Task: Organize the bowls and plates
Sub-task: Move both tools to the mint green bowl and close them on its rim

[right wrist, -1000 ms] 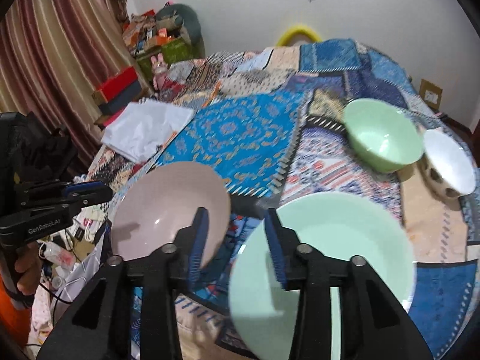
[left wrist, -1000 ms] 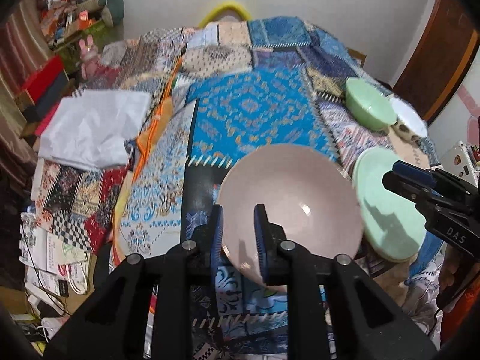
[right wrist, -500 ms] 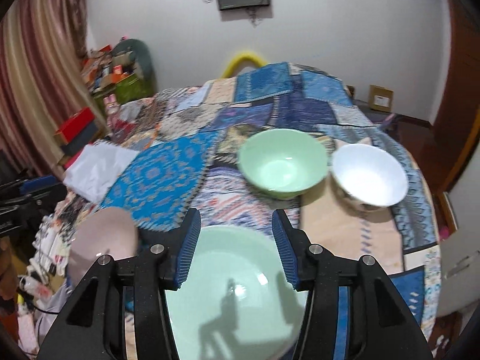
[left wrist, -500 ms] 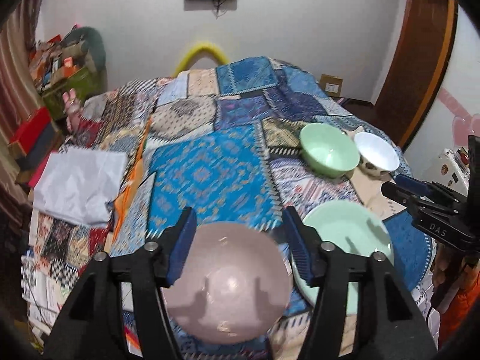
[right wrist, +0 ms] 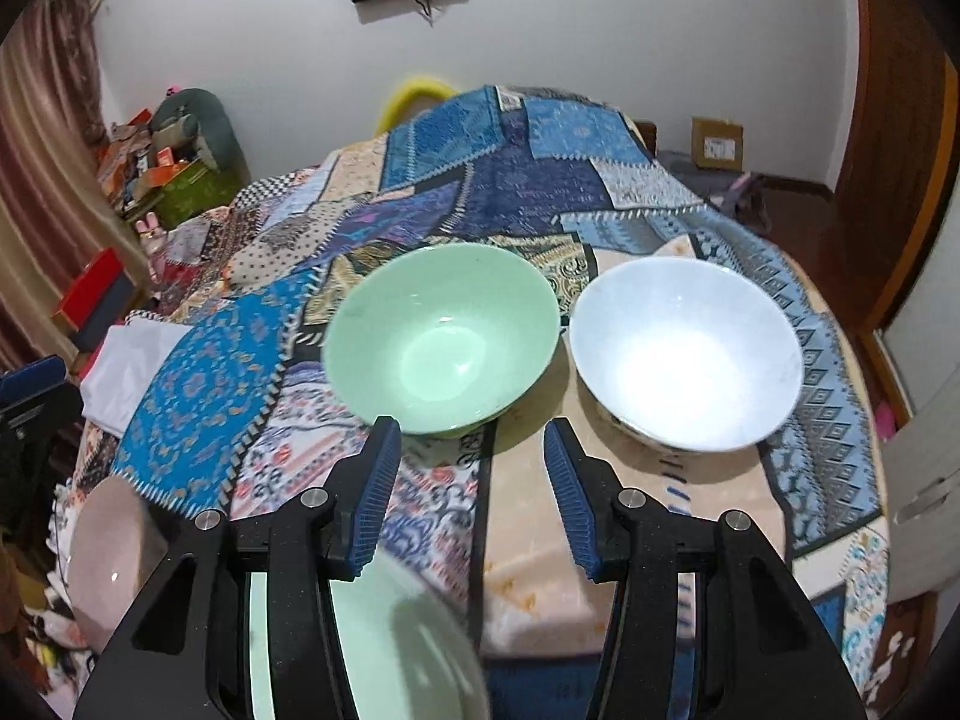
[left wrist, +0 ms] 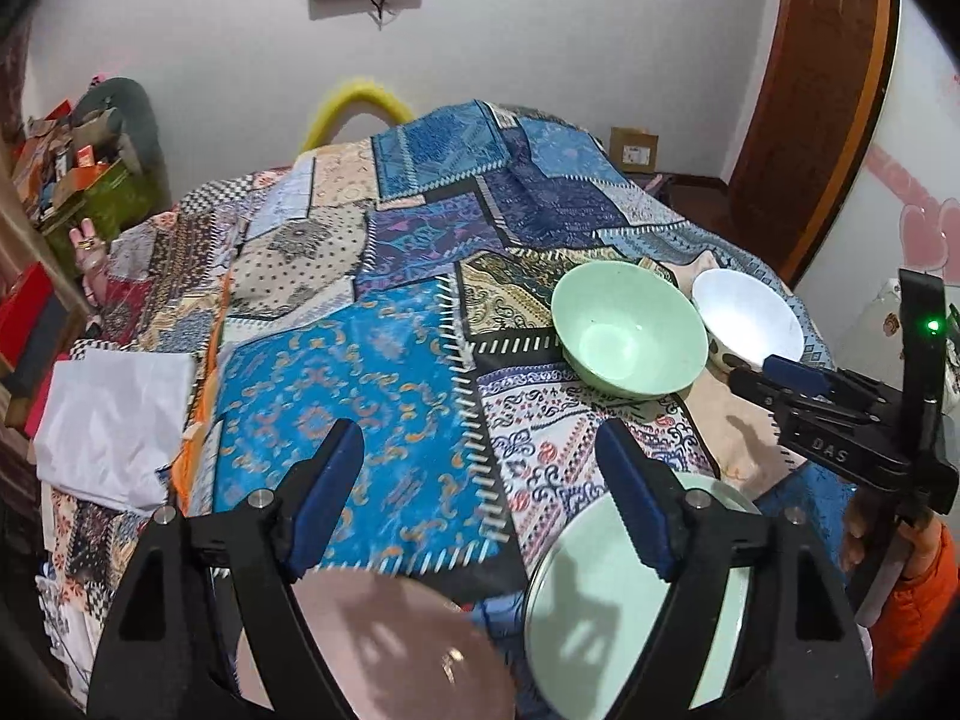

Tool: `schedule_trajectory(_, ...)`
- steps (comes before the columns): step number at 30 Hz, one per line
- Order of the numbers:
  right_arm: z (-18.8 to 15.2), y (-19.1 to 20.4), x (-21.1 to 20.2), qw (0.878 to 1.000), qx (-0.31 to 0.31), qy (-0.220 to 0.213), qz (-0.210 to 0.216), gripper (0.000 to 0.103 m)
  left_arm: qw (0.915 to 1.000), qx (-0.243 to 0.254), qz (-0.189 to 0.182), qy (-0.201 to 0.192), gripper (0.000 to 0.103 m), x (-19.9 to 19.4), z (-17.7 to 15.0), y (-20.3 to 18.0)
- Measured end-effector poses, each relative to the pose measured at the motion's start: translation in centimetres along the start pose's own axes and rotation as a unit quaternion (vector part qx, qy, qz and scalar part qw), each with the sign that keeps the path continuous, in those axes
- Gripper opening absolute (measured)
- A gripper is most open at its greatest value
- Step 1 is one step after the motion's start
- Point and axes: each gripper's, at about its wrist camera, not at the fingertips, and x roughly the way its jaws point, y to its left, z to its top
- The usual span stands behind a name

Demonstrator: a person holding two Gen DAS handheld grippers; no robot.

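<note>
A pink plate (left wrist: 372, 648) lies on the patchwork quilt (left wrist: 384, 396) at the near edge, under my left gripper (left wrist: 477, 450). Its jaws are opening wide, with nothing between them. A pale green plate (left wrist: 600, 612) lies just right of the pink one. Farther back stand a green bowl (left wrist: 627, 330) and a white bowl (left wrist: 750, 318), side by side. In the right wrist view my right gripper (right wrist: 469, 444) hangs open and empty just short of the green bowl (right wrist: 441, 336) and the white bowl (right wrist: 684, 354). The green plate (right wrist: 390, 642) and the pink plate (right wrist: 108, 552) show low in that view.
A white folded cloth (left wrist: 114, 420) lies at the quilt's left edge. Boxes and clutter (left wrist: 78, 180) stand by the left wall. A wooden door (left wrist: 810, 120) and a cardboard box (left wrist: 633, 150) are at the back right. A hand in an orange sleeve (left wrist: 918, 570) holds the right gripper (left wrist: 756, 372).
My left gripper let go of the pink plate's rim, opened wide and drew back. My right gripper left the green plate and swung toward the two bowls, which now fill its view.
</note>
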Motion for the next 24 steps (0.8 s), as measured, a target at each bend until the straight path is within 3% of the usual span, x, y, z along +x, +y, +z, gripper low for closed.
schedule_trajectory(17,0.8,-0.6,5.8,0.999,0.008,0.042,0.006,0.045,0.9980,0.007,-0.030,0.055,0.079,8.5,2.1,-0.5)
schedule_trajectory(24,1.2,-0.6,6.4,0.998,0.007,0.057,0.007,0.033,0.9970,0.001,-0.037,0.068,0.079,9.8,2.3,-0.5)
